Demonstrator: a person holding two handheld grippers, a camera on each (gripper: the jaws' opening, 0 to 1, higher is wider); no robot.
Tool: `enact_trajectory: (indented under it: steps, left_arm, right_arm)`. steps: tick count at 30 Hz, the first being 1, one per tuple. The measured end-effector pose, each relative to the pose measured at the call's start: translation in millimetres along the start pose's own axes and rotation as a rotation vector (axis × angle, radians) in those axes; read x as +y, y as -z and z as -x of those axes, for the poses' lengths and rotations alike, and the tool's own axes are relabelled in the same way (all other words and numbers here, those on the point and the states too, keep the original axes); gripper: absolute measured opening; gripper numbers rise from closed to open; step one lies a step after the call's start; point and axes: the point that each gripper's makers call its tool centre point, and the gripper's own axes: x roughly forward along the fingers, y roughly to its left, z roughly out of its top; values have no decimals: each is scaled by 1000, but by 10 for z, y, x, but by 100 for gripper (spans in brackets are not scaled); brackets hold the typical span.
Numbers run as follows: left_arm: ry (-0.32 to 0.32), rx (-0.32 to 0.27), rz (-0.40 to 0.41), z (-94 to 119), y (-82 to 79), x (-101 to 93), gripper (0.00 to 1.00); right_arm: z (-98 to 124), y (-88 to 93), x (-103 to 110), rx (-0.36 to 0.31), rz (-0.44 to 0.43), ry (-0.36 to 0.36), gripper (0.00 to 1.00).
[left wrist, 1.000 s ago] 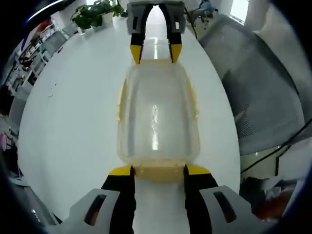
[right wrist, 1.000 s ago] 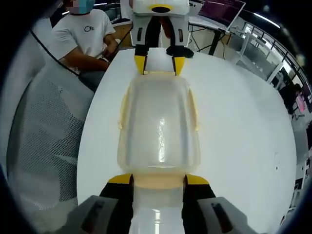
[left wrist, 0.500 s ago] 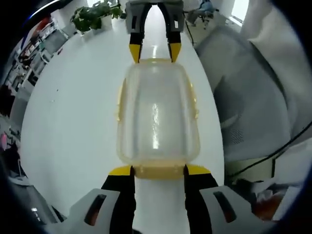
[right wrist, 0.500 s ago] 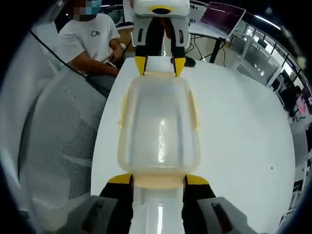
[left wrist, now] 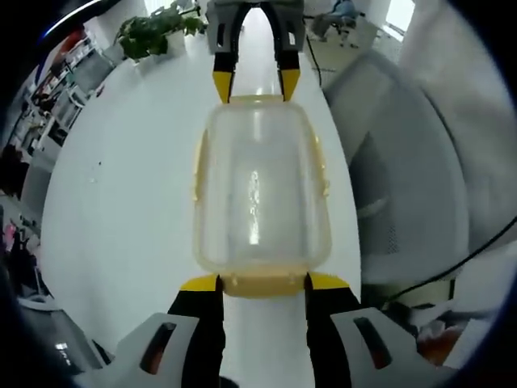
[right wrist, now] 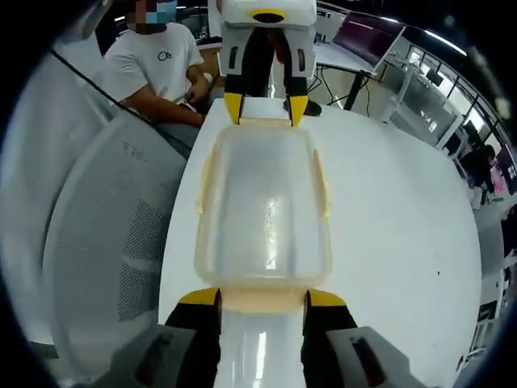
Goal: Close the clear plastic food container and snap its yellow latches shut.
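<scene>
- The clear plastic food container point(left wrist: 260, 190) is sitting lid-down-closed over a white table point(left wrist: 121, 210), lengthwise between the two grippers; whether it is resting on the table, I cannot tell.
- The left gripper point(left wrist: 260, 282) is standing wide, its yellow tips flanking the near end latch point(left wrist: 260, 284); the right gripper point(left wrist: 256, 85) is facing it, bracketing the far end.
- A mesh chair point(right wrist: 113, 242) is standing beside the table; a seated person point(right wrist: 161, 65) is behind it.

We see a white table point(left wrist: 121, 202) with a potted plant point(left wrist: 149, 36) at its far end. Beside it stand a grey mesh chair point(right wrist: 105, 267) and a seated person point(right wrist: 157, 69) (white T-shirt).
</scene>
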Motion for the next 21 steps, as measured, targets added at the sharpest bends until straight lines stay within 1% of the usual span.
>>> enact_trajectory:
  steps: [6,11,16,21]
  left_arm:
    - [-6,-11,8,-15,-220,11,36]
    - [-5,1,-3,-88,-405,17,37]
    - [-6,8,-11,-115,-574,38,36]
    - [-8,14,-18,-159,-720,49,37]
  right_arm:
    - [147,171,-11,0,5,9,37]
    - [232,347,9,1,1,9,37]
    - [325,493,1,-5,-4,14,37]
    - [399,640,6,-10,-9,18,37]
